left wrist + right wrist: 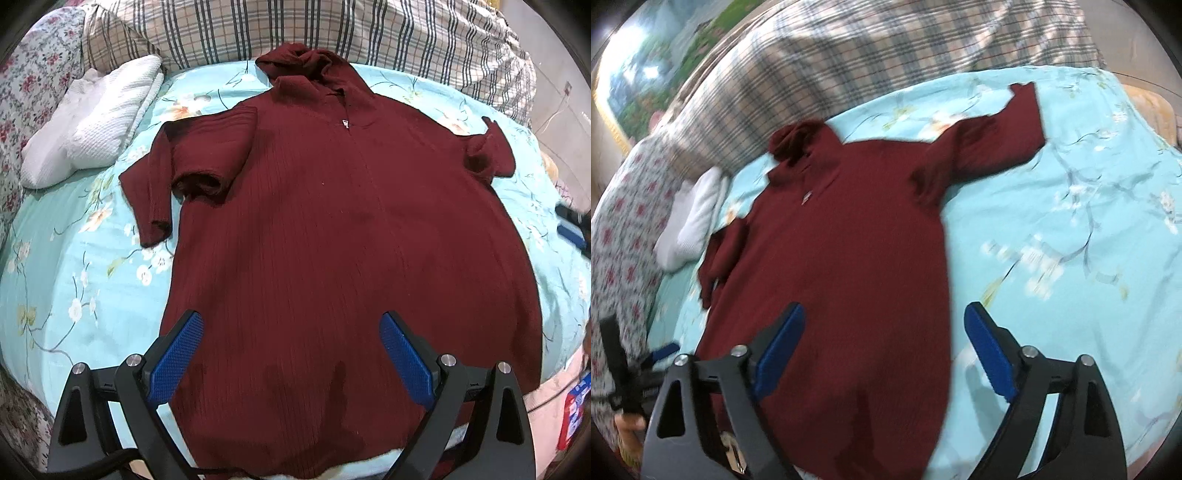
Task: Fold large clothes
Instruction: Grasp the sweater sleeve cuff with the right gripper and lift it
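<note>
Here both tongs hover agape — above the sweater.

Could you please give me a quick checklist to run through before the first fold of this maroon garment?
1. Left gripper open, holding nothing: ok.
2. Right gripper open, holding nothing: ok.
3. Maroon garment body spread flat on the bedsheet: ok.
4. Left sleeve straightened: not ok, doubled over.
5. Right sleeve extended outward: ok.
6. Hem lying flat: cannot tell, hidden behind the grippers.
</note>
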Demonstrator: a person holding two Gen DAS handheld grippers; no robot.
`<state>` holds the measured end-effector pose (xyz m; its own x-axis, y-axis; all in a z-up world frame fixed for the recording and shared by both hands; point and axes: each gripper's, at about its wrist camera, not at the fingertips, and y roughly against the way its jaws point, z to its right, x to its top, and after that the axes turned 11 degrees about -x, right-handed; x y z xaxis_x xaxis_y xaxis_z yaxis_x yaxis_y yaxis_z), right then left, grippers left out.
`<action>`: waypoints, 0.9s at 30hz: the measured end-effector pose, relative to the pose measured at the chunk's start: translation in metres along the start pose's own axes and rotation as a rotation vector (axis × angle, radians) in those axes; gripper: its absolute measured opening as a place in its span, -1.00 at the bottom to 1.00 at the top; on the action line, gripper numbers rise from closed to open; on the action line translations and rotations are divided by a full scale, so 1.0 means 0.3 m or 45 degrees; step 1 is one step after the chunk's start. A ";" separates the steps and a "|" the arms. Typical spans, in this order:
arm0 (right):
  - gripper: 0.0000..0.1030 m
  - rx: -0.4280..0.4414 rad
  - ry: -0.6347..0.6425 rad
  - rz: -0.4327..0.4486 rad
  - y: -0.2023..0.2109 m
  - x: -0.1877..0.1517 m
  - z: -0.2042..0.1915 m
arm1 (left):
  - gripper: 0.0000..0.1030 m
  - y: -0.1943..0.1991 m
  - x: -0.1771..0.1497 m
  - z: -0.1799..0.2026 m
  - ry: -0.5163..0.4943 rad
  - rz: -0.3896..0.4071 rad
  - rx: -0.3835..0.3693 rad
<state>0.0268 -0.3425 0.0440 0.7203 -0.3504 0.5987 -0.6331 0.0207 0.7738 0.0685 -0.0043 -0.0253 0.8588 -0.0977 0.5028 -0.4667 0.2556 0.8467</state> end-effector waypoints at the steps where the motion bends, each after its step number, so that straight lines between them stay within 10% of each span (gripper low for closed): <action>1: 0.61 -0.012 -0.017 0.011 -0.011 0.039 0.025 | 0.88 -0.009 0.011 -0.001 -0.001 0.003 -0.001; 20: 0.08 -0.345 -0.342 0.143 -0.539 0.883 0.569 | 0.88 -0.278 0.219 -0.015 -0.009 -0.083 0.011; 27: -0.30 -0.370 -0.422 0.084 -0.784 1.029 0.698 | 0.88 -0.378 0.288 -0.036 0.019 -0.109 0.003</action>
<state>0.3387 -0.6516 0.0037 0.5214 -0.6197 0.5866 -0.5346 0.2986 0.7906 0.1980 -0.0315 -0.0798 0.8988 -0.1050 0.4257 -0.3915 0.2446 0.8871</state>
